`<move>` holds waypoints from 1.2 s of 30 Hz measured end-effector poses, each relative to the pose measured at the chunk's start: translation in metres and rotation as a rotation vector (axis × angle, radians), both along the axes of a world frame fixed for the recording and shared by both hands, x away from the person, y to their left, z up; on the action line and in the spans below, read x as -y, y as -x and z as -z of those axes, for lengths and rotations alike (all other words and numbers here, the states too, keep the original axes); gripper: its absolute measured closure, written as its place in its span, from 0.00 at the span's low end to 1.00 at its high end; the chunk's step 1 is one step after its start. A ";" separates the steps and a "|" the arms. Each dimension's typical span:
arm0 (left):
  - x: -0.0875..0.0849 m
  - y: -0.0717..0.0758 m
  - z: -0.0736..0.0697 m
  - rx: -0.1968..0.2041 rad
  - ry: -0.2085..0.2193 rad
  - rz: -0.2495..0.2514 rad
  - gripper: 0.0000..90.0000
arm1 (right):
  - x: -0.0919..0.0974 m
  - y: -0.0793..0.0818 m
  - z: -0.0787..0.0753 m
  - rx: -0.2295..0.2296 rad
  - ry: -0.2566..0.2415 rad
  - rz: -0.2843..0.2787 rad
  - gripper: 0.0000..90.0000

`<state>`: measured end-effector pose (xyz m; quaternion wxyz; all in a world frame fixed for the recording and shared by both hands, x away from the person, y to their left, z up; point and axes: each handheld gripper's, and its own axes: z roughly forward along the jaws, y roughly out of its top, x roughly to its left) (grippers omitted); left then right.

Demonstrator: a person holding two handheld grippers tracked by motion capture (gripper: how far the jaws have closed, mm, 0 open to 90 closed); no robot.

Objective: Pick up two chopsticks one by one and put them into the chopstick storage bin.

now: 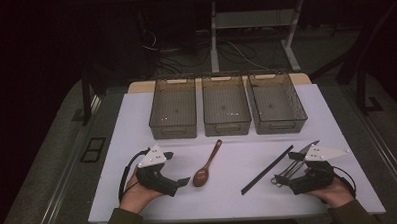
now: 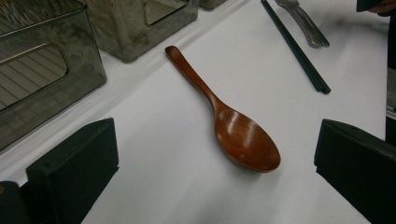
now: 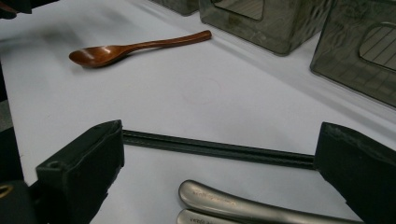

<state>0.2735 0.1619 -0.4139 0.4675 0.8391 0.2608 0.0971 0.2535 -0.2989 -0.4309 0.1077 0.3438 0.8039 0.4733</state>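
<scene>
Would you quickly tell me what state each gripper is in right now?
Left gripper: open, holding nothing.
Right gripper: open, holding nothing.

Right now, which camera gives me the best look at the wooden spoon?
The left gripper view: the wooden spoon lies large and whole there, bowl nearest. The right gripper view shows it whole but farther off, side-on. The high view shows it small, on the white table.

White table (image 1: 136,119): 3 grey bins (image 1: 226,111) along far edge; wooden spoon (image 1: 207,165) centre; black chopsticks (image 1: 266,169) and metal cutlery (image 1: 291,170) toward right edge.
</scene>
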 end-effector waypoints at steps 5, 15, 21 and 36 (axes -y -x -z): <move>0.001 -0.001 0.001 -0.005 0.001 -0.001 0.00 | 0.000 0.000 -0.002 -0.023 0.013 -0.023 0.03; 0.001 0.001 0.000 0.002 0.006 0.000 0.00 | -0.009 0.004 -0.008 -0.066 0.033 -0.125 0.44; 0.001 0.002 0.000 0.001 0.010 0.000 0.00 | -0.023 0.005 -0.006 -0.085 0.068 -0.193 0.65; 0.003 0.003 0.002 -0.010 0.014 0.001 0.00 | -0.056 0.001 0.006 -0.125 0.128 -0.306 1.00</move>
